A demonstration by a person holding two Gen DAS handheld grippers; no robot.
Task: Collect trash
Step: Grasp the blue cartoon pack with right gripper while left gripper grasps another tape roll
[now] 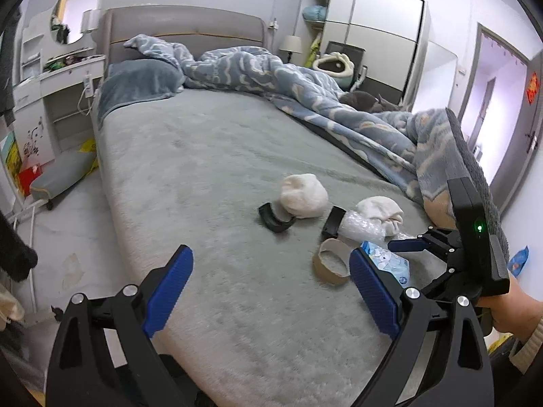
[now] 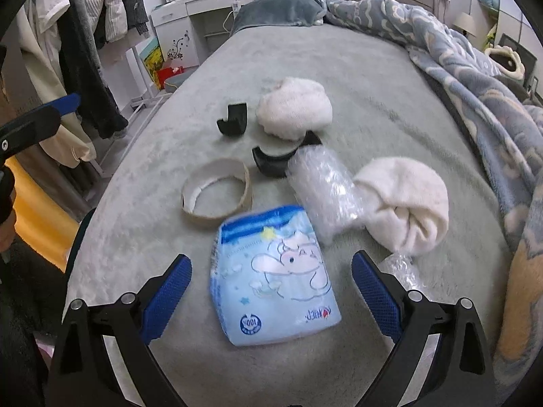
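On the grey bed (image 2: 373, 68), a loose cluster of trash near the foot end, all of it lying free. Nearest the right tool (image 2: 271, 291): a blue-and-white tissue pack (image 2: 275, 278) with a cartoon print, flat on the cover, sitting between the two blue fingers (image 2: 166, 291) but touched by neither. Right tool spread wide, gripping nothing. Just beyond the pack, an empty tape ring (image 2: 217, 193) lying flat; to its right a roll of bubble wrap (image 2: 322, 190), one end against a curved black plastic piece (image 2: 271, 164), the other end against a balled white cloth (image 2: 404, 203). Farther up the bed, a second white cloth bundle (image 2: 293, 108) with another black plastic piece (image 2: 234, 118) just beside it. Scrap of clear plastic (image 2: 400, 268) by the right finger.

From the left wrist view: left tool (image 1: 271, 291) hovering over bare bed cover, fingers (image 1: 169, 288) wide apart, nothing between them. Right tool (image 1: 424, 251) visible on the right side, gripped by a hand (image 1: 516, 308), pointing in over the tissue pack (image 1: 390, 261). Tape ring (image 1: 331, 266) just past the left tool's right finger. Rumpled blue blanket (image 1: 339, 101) heaped along the far side, pillow (image 1: 135, 84) at the headboard
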